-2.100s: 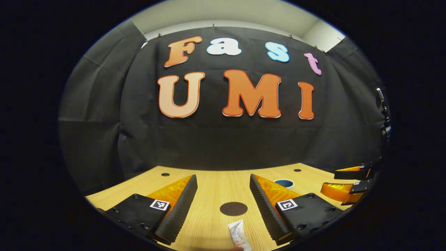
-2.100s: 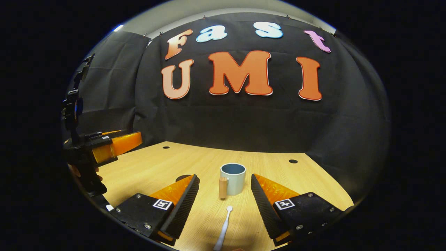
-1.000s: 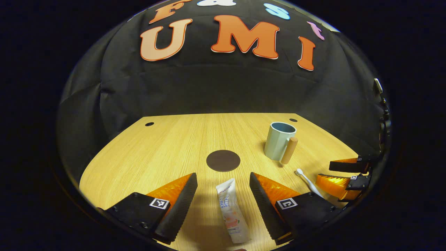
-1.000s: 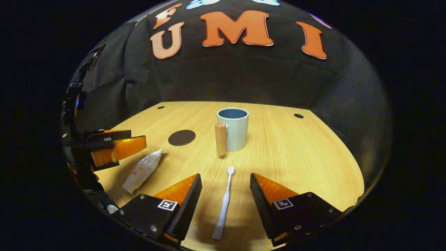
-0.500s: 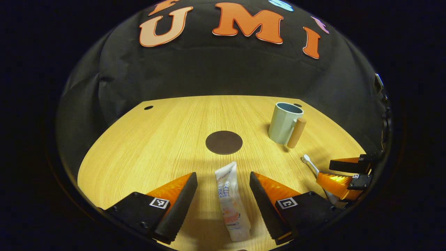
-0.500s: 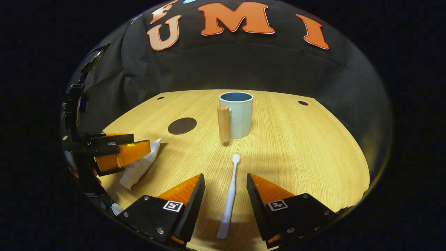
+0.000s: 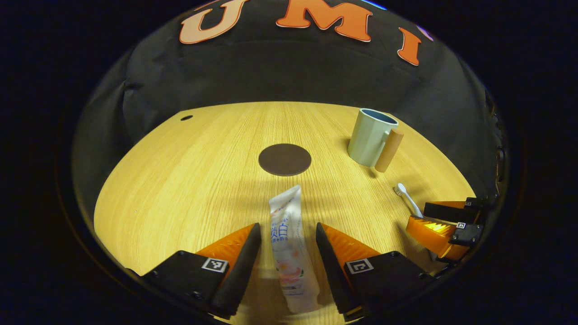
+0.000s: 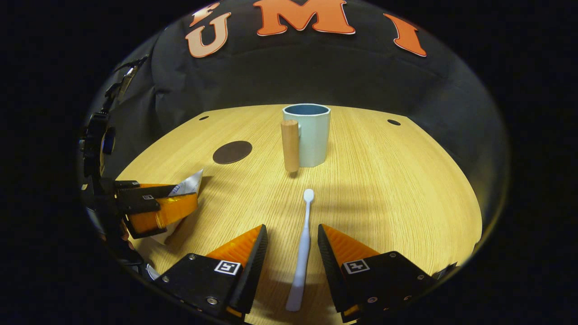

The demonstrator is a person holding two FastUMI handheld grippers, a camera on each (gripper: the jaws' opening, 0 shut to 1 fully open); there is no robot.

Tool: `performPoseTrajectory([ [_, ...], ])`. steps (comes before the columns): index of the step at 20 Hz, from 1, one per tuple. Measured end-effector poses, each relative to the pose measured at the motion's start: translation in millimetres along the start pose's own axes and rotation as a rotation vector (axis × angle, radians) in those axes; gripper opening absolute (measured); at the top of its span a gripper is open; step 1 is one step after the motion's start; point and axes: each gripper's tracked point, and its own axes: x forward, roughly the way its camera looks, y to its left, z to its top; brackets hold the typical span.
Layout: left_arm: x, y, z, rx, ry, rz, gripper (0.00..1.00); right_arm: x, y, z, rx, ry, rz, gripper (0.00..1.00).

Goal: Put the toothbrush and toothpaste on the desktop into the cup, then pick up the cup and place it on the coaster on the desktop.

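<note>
Left jaws: my left gripper [image 7: 288,253] is low over the worktop [image 7: 180,180], parted, with the toothpaste [image 7: 287,243] lying lengthwise between the fingers; neither finger looks pressed on it yet.
Right jaws: my right gripper [image 8: 292,259] is likewise parted, straddling the toothbrush [image 8: 303,243], a gap on both sides of the handle.
Toothpaste: a soft, light tube near the worktop's near edge, crimped end pointing at the coaster [image 7: 285,159]. I judge it will flatten and sag under a squeeze, so I would take it across the fuller middle of the body, gently, not at the thin crimp.
Toothbrush: slim, stiff, light and smooth plastic, lying flat with its head toward the cup [image 8: 307,134]. It could roll or slip, so I would close on the thicker handle, not the narrow neck.
Cup: pale, upright and empty as far as I can see, with a wooden handle [image 8: 290,145] on the side facing my right gripper; it stands toward the worktop's far edge, well apart from both items and beside, not on, the coaster.
Worktop: smooth pale wood grain, probably slick, so flat things may skid as I scoop.
Room: black cloth wall close behind the far edge; open space around the cup for a drop from above.
</note>
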Motion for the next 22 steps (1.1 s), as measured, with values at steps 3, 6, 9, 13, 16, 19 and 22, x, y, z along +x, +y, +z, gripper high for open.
performPoseTrajectory([
  [3,0,-1,-1,0.006,0.006,0.022,0.64,0,-2,2,-0.010,0.014,-0.020,0.54],
  [6,3,-6,-2,0.032,0.002,0.019,0.51,1,-1,5,-0.033,0.014,-0.039,0.39],
  [9,3,-13,1,0.031,-0.001,0.015,0.29,5,4,11,-0.020,0.016,-0.047,0.26],
  [13,0,-17,1,0.005,-0.006,-0.018,0.23,4,-2,20,0.027,0.008,-0.029,0.11],
  [16,-1,-12,0,-0.012,-0.008,-0.021,0.23,5,-3,21,0.055,0.006,-0.015,0.08],
  [19,-1,-11,3,-0.018,-0.016,-0.028,0.23,6,-3,25,0.061,-0.015,-0.010,0.07],
  [22,-1,-10,9,-0.031,-0.031,-0.032,0.23,5,-3,31,0.064,-0.042,0.009,0.07],
])
